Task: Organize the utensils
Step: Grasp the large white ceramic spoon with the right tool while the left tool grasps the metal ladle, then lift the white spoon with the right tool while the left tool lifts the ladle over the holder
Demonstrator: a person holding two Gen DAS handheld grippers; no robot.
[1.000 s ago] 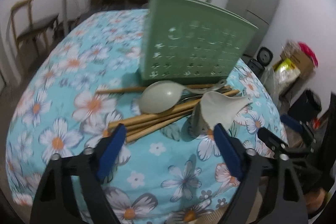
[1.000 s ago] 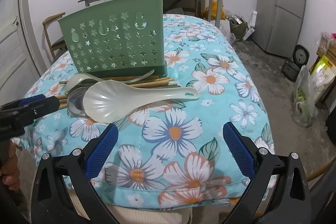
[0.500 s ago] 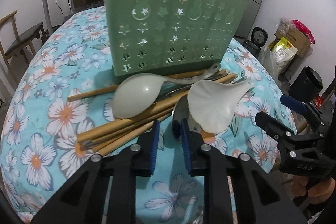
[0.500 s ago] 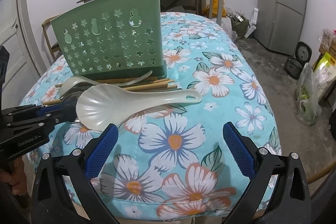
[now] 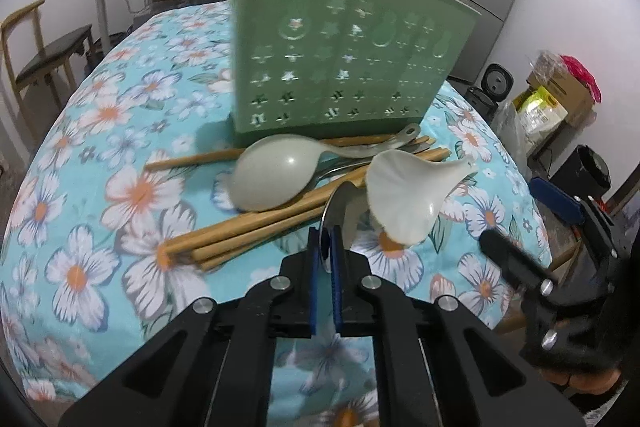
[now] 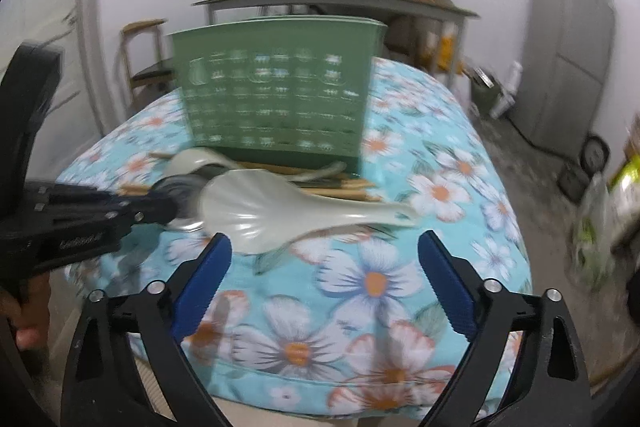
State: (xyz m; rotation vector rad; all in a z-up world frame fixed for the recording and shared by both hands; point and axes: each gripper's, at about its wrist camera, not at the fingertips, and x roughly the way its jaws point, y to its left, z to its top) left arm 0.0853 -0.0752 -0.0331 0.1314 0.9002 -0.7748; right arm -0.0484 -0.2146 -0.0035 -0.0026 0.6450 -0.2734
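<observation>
Chopsticks (image 5: 256, 227): several in one bundle, exact count unclear, lying on the floral worktop (image 5: 120, 155).
Spoons: three, one pale green (image 5: 276, 179), one metal (image 5: 340, 211), one white (image 5: 404, 199).
Holder (image 5: 340, 67): one, green, upright just behind them.
Left claw (image 5: 325, 255): clenched on metal spoon's bowl.
Right claw (image 6: 324, 279): spread wide, holding nothing.

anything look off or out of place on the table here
Yes. The green utensil holder stands with no utensils showing above its rim, while the wooden chopsticks, grey-green spoon and white rice paddle lie piled crosswise in front of it. The left gripper pinches a metal spoon from the heap.
</observation>
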